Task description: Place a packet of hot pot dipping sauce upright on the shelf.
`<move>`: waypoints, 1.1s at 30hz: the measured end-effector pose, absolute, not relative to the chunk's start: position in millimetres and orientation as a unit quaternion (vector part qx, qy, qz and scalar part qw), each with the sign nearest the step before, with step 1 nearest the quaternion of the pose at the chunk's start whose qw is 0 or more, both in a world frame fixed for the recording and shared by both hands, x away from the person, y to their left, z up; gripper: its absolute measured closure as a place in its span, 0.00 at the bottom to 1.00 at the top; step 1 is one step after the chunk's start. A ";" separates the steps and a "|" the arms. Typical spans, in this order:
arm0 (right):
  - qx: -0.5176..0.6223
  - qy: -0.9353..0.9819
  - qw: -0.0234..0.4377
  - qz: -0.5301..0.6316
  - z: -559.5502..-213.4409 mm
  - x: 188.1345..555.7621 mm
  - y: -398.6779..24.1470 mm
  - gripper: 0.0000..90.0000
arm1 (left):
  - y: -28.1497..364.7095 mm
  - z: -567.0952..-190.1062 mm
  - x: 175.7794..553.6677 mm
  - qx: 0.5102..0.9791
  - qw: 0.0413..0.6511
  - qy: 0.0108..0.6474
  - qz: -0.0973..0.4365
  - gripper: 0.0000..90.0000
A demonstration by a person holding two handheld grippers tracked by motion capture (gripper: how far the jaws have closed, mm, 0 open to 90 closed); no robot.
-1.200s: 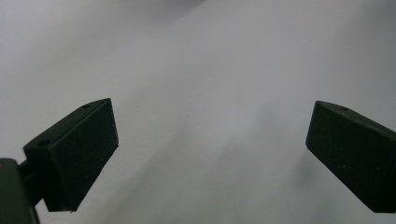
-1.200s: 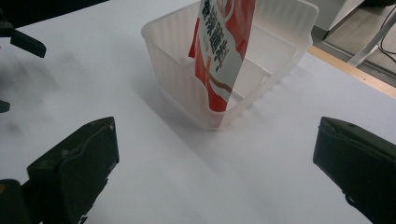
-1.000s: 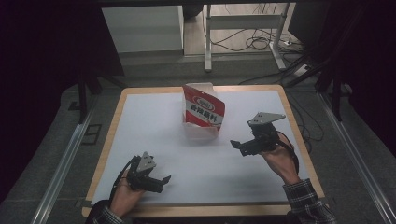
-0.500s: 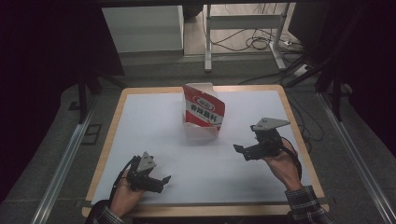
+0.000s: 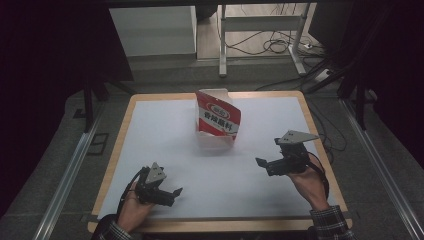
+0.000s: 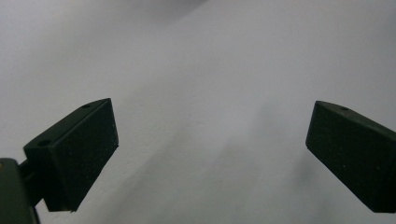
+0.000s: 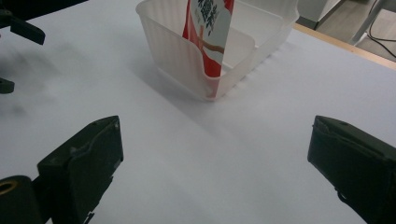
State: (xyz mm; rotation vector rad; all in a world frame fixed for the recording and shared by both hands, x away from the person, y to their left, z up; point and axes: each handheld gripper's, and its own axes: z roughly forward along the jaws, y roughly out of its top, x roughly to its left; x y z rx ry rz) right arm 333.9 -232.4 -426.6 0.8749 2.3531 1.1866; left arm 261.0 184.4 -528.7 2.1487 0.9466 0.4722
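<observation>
Both my grippers gape empty; the right gripper [image 5: 264, 165] has drawn back from the red-and-white packet [image 5: 218, 116] in its clear plastic tub [image 7: 187, 51], while the left gripper [image 5: 172, 194] stays put.

The right gripper [image 5: 262, 165] has drawn back toward the person.

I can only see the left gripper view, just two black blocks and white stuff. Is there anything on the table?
Observer: Yes. A clear plastic bin stands on the white table, toward the far side.
Operator: Is something in it?
Observer: A red and white packet stands inside, leaning, its top above the rim.
Operator: Where's the other hand-held gripper?
Observer: The right hand-held gripper hangs to the right of the bin and nearer the person, apart from it, jaws wide open, pointing toward it.
Operator: And mine?
Observer: The left hand-held gripper sits near the front edge, open, holding nothing.
</observation>
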 end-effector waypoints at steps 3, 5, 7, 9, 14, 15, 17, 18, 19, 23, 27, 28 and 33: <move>0.311 0.832 0.186 0.421 -425.9 332.4 -234.9 0.04 | 184.1 -528.8 260.9 0.836 0.364 0.367 0.183 0.03; 0.313 0.831 0.187 0.420 -425.3 330.8 -236.9 0.04 | 184.0 -528.8 260.8 0.836 0.365 0.367 0.183 0.03; 0.314 0.831 0.191 0.417 -424.9 329.3 -239.1 0.04 | 184.2 -528.7 260.8 0.836 0.365 0.367 0.184 0.03; 0.315 0.832 0.195 0.413 -425.0 327.7 -240.9 0.04 | 184.3 -528.7 260.8 0.836 0.365 0.367 0.184 0.03; 0.324 0.832 0.197 0.405 -426.5 323.5 -248.2 0.03 | 184.1 -528.8 260.7 0.836 0.365 0.367 0.184 0.03; 0.327 0.831 0.197 0.405 -426.8 322.5 -249.3 0.03 | 184.1 -528.7 260.7 0.836 0.365 0.367 0.184 0.03; 0.327 0.831 0.199 0.404 -427.1 321.9 -250.5 0.03 | 184.0 -528.8 260.7 0.836 0.365 0.367 0.184 0.03; 0.329 0.831 0.200 0.403 -427.2 320.9 -251.5 0.03 | 184.0 -528.8 260.7 0.836 0.365 0.367 0.184 0.03; 0.332 0.828 0.205 0.402 -427.4 319.1 -253.6 0.02 | 184.0 -528.7 260.7 0.836 0.365 0.367 0.184 0.03; 0.335 0.826 0.215 0.399 -428.2 315.1 -257.0 0.00 | 183.9 -528.7 260.5 0.836 0.365 0.367 0.183 0.03; 0.338 0.823 0.220 0.399 -428.9 311.6 -259.2 0.00 | 184.0 -528.7 260.6 0.836 0.365 0.367 0.184 0.03; 0.338 0.822 0.224 0.399 -429.7 309.7 -261.1 0.00 | 184.0 -528.5 260.5 0.836 0.365 0.367 0.184 0.03; 0.343 0.820 0.226 0.398 -432.4 306.1 -265.3 0.00 | 184.2 -528.5 260.5 0.836 0.364 0.366 0.184 0.03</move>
